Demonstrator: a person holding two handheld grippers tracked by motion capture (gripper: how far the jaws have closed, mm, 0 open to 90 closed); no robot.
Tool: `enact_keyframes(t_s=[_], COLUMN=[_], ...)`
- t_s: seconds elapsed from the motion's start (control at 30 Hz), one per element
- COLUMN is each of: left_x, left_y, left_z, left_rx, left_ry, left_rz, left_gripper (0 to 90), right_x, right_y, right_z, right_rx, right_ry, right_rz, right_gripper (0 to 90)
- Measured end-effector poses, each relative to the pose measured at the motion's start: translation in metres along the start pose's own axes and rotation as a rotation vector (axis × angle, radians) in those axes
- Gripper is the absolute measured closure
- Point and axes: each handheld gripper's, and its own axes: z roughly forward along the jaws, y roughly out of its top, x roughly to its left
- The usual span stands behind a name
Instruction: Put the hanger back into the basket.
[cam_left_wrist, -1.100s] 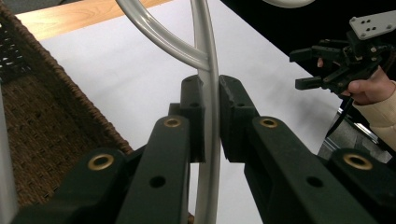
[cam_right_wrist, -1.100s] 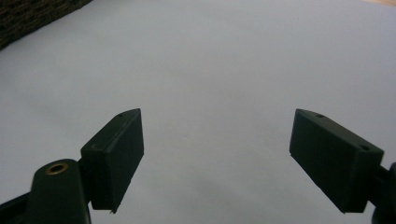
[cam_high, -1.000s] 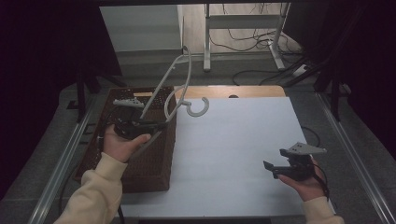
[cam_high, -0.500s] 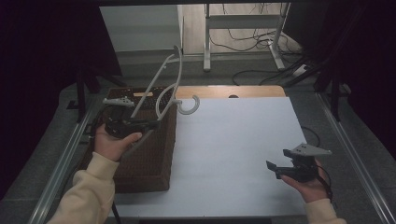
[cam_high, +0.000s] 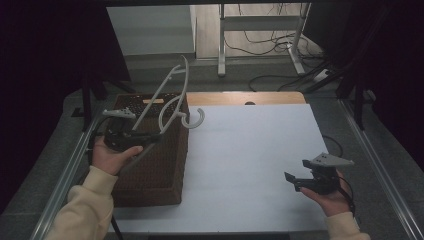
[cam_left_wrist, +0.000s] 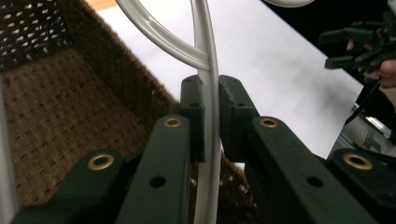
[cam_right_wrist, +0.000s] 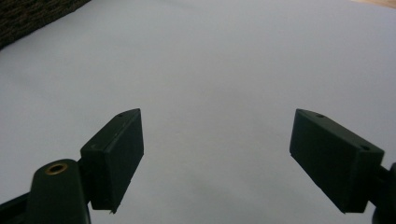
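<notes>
Laboratory or test workspace: white-topped bench (cam_high: 260, 165) edged by metal rails (cam_high: 65, 175), dark curtains (cam_high: 45, 60) at both sides, loose floor cables (cam_high: 280, 42), metal stand legs (cam_high: 222, 45) behind.

**Hanger carried out over the basket**

The left tool (cam_high: 131, 138), clamped on the pale grey plastic clothes hanger (cam_high: 172, 97), has shifted left and slightly down over the brown wicker basket (cam_high: 165, 165); the hanger now leans more steeply.

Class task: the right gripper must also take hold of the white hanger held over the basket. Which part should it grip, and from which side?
Judging by its pose, grip the hanger on its thin bar above the left gripper, coming from the open table side; the basket blocks the other. The right gripper is already open.
</notes>
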Motion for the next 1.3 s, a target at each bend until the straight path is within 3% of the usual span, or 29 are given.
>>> enact_keyframes(t_s=[0.33,1.3], left_x=[0.022,0.046], left_y=[-0.023,-0.051], left_z=[-0.005,0.000], left_rx=[0.022,0.148], left_ry=[-0.005,-0.046], left_rz=[-0.020,-0.037], left_gripper=[81.7,81.6], right_x=[0.000,0.000], right_y=[-0.001,-0.002], right_z=[0.000,0.002], right_rx=[0.006,0.019], right_ry=[-0.004,-0.003], right_rz=[0.002,0.007], right_gripper=[17.6,17.6])
